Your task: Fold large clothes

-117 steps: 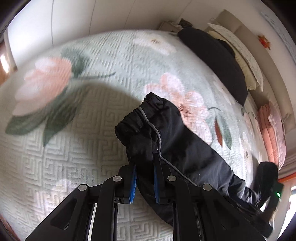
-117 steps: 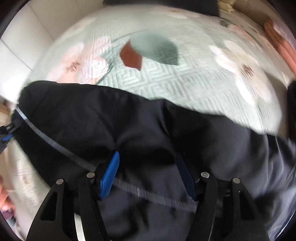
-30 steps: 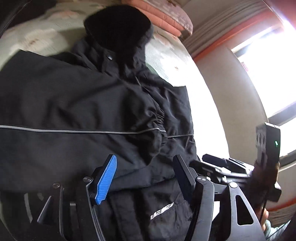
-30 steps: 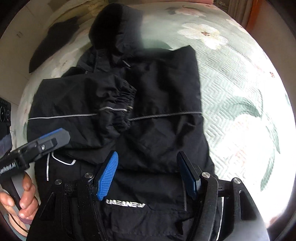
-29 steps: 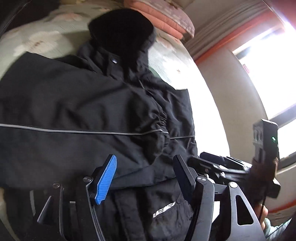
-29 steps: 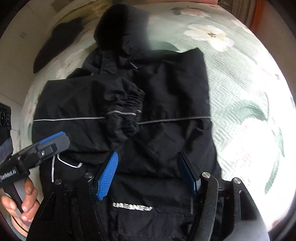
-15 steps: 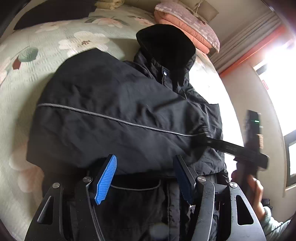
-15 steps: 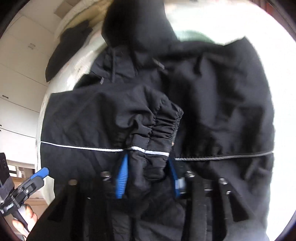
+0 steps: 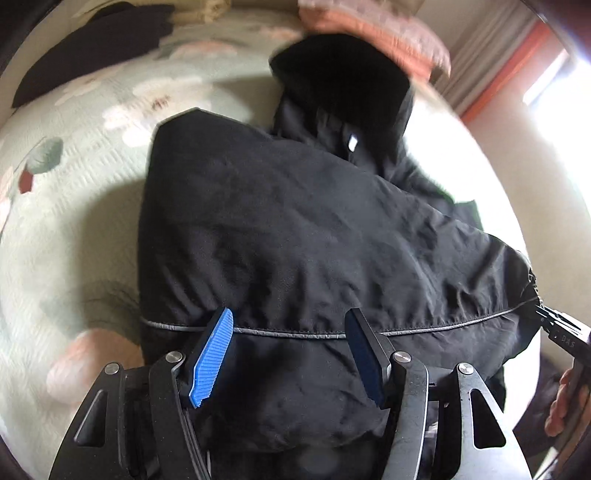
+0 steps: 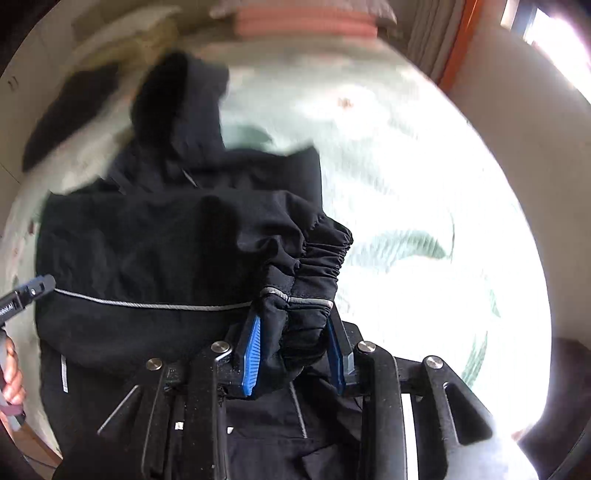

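A: What is lost in the left wrist view?
B: The jacket (image 9: 295, 229) runs below the lower edge behind the left gripper (image 9: 291, 354), so its hem cannot be seen. The hood (image 9: 340, 81) and the pink bedding (image 9: 373, 33) behind it are smeared. At the right edge only fingers (image 9: 565, 406) of a hand show.

A: And the right wrist view?
B: The bed (image 10: 406, 155) is washed out by glare and blurred. The cuff's (image 10: 310, 280) lower part is hidden between the right gripper's (image 10: 295, 350) pads. The dark cloth (image 10: 74, 110) at top left is too blurred to identify.
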Tool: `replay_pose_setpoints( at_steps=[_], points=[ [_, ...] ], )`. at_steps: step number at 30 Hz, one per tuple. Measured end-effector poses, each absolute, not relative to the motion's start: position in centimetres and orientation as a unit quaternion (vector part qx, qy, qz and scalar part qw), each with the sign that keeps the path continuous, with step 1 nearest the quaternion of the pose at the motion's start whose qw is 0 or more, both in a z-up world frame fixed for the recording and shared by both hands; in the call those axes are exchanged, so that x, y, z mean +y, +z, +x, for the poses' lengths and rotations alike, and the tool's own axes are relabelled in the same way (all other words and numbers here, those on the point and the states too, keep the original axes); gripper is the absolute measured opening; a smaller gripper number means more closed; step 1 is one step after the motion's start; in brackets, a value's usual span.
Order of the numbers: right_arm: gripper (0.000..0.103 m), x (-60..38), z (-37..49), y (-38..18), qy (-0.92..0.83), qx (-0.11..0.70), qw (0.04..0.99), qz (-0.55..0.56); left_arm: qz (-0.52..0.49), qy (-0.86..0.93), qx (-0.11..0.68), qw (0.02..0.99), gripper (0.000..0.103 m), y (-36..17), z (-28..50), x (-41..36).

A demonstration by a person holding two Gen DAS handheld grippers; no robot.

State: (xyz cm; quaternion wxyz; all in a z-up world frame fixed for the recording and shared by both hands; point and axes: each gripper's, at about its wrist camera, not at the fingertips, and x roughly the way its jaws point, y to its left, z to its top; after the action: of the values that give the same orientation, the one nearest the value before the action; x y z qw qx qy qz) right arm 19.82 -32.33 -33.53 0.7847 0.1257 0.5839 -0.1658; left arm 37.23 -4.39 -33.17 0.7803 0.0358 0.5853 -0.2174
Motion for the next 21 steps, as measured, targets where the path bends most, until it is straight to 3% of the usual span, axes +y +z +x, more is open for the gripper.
replay_pose_setpoints(
  at_steps=[4,7,11,13,15,17,18,19,20,21],
  points=[
    [0.046,-32.2,20.8,-39.0,-0.171,0.599,0.773,0.120,0.142,-0.205,0.557,0.792,0.065,-36.0,36.1,-6.7],
    [0.048,-32.2,21.0,-38.0,-0.162,0.609,0.768,0.117,0.183,-0.198,0.548,0.792,0.066,-35.6,35.7,-7.4],
    [0.052,-33.3,19.7,-33.1,-0.156,0.607,0.767,0.140,0.153,-0.225,0.541,0.796,0.066,-31.4,36.3,-6.2],
    [0.063,-32.8,20.0,-29.8,-0.163,0.581,0.789,0.119,0.136,-0.240,0.525,0.805,0.066,-29.1,37.1,-5.6],
    [0.079,-31.5,21.3,-28.0,-0.151,0.562,0.805,0.112,0.128,-0.249,0.524,0.805,0.066,-28.1,38.7,-5.3],
    [0.079,-30.0,23.6,-28.2,-0.147,0.558,0.811,0.102,0.127,-0.239,0.524,0.807,0.066,-28.3,40.9,-5.4],
    [0.073,-29.4,25.1,-29.1,-0.151,0.564,0.806,0.091,0.129,-0.236,0.529,0.805,0.066,-28.8,41.7,-5.7],
    [0.066,-28.8,26.3,-30.4,-0.152,0.577,0.798,0.083,0.127,-0.235,0.540,0.798,0.066,-29.8,42.7,-5.6],
    [0.049,-28.6,27.1,-31.9,-0.155,0.594,0.785,0.081,0.124,-0.230,0.555,0.790,0.066,-31.2,43.7,-5.6],
    [0.045,-28.5,27.9,-33.5,-0.158,0.608,0.773,0.086,0.127,-0.219,0.568,0.783,0.066,-32.7,44.6,-5.7]
  ],
)
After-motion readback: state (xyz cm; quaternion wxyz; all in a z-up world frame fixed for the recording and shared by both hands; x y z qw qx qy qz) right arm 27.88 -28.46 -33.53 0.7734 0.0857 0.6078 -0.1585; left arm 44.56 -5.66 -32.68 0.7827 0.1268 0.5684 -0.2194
